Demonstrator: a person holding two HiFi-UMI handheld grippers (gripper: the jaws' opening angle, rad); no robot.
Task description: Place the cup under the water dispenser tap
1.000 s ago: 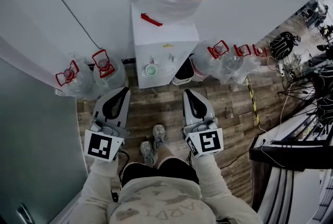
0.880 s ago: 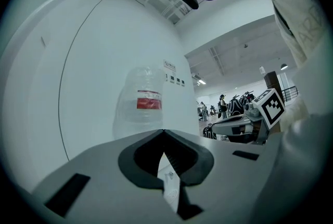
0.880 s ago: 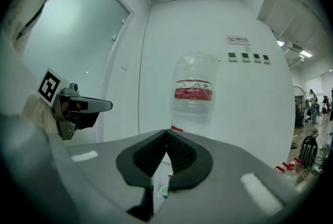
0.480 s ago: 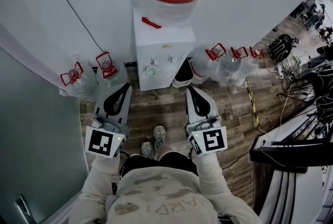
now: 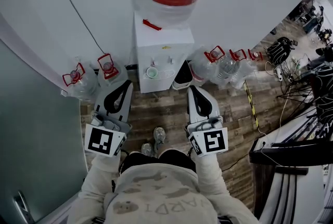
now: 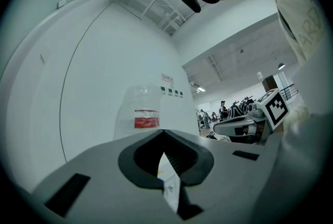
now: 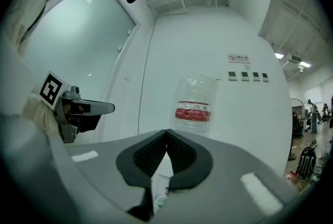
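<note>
Right gripper closed; cup in dispenser recess, seemingly; plainest overhead.

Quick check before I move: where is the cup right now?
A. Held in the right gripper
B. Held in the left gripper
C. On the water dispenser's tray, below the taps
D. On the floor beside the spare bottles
C: the cup sits on the tray of the water dispenser just below its taps, while the left gripper and the right gripper are both shut with nothing between their jaws.
</note>
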